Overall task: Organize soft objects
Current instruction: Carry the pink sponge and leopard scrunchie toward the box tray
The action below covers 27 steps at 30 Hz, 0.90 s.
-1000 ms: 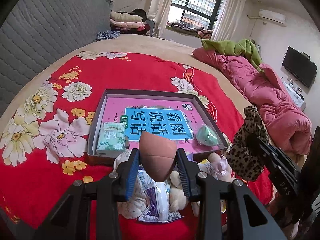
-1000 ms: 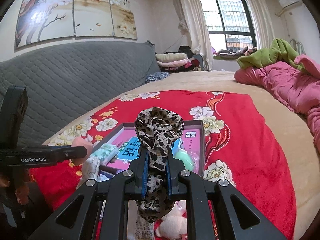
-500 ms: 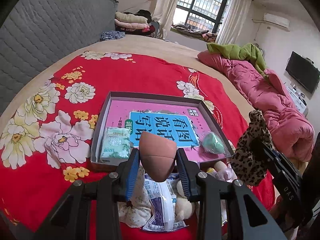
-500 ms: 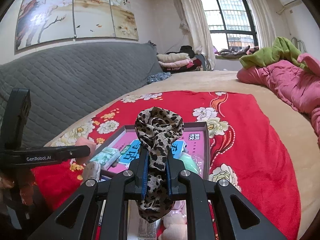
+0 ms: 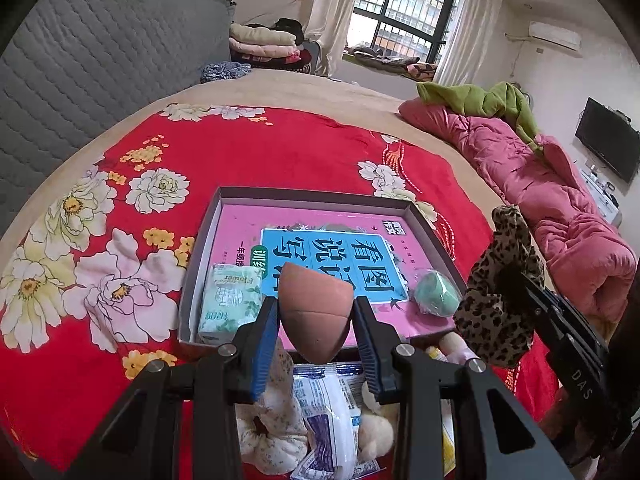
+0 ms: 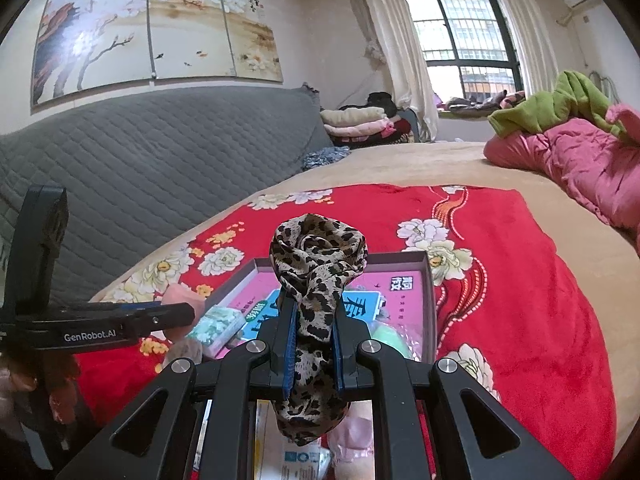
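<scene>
On the left of the left-wrist view the red blanket covers the bed, and the tray sits on it at centre. Inside the tray, at its lower left, lies a tissue pack; at its lower right lies a green sponge. Those two look sorted already.

At bottom centre the left claw is clamped on a brown sponge, held in the air just short of the tray's near wall. To the right, the right claw is squeezed tight on a leopard scrunchie, which bunches above the pads and hangs below them, also near the tray's front edge.

So the job seems about half done: two pieces are in, two are in hand and not yet set down.

More is left below the claws: a heap of a floral cloth, a plastic packet and pale plush bits lies on the blanket in front of the tray.

Nothing blocks the open middle of the tray. The two claws are close together, so they could crowd each other on the way in. A pink quilt lies far right, well apart.
</scene>
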Motion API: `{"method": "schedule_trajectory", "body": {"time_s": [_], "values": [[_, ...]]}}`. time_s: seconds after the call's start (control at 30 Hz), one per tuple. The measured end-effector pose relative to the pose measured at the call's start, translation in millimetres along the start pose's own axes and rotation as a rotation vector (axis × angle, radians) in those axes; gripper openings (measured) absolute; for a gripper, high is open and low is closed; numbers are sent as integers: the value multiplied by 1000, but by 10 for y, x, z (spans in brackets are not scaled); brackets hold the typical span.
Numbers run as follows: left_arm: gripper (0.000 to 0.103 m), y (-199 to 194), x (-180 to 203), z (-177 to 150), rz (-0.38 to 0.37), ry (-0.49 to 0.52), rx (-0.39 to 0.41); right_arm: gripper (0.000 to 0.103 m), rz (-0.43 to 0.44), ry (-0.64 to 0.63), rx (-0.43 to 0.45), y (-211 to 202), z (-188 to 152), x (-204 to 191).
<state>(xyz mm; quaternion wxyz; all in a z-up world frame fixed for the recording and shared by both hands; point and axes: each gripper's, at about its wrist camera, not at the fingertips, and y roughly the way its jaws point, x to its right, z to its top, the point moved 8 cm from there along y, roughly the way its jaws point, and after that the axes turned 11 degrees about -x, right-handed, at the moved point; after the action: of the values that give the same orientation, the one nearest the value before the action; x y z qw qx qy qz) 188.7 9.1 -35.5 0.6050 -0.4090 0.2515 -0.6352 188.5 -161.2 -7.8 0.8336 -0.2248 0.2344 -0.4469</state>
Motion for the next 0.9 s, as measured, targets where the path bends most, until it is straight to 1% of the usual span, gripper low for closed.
{"method": "schedule_trajectory", "body": {"time_s": [0.23,0.57,0.73,0.9], "values": [[38,51,-9,38,9,-2,-2,14,3,-8,8,68,60,-9],[38,188,-44,186,5,-30,0,14,-2,8,11,221,175,83],[38,275,-21,252,12,-32,-2,14,10,24,-5,357,213,156],[38,421,12,269,36,-18,-33,14,25,14,-36,488,201,173]]}}
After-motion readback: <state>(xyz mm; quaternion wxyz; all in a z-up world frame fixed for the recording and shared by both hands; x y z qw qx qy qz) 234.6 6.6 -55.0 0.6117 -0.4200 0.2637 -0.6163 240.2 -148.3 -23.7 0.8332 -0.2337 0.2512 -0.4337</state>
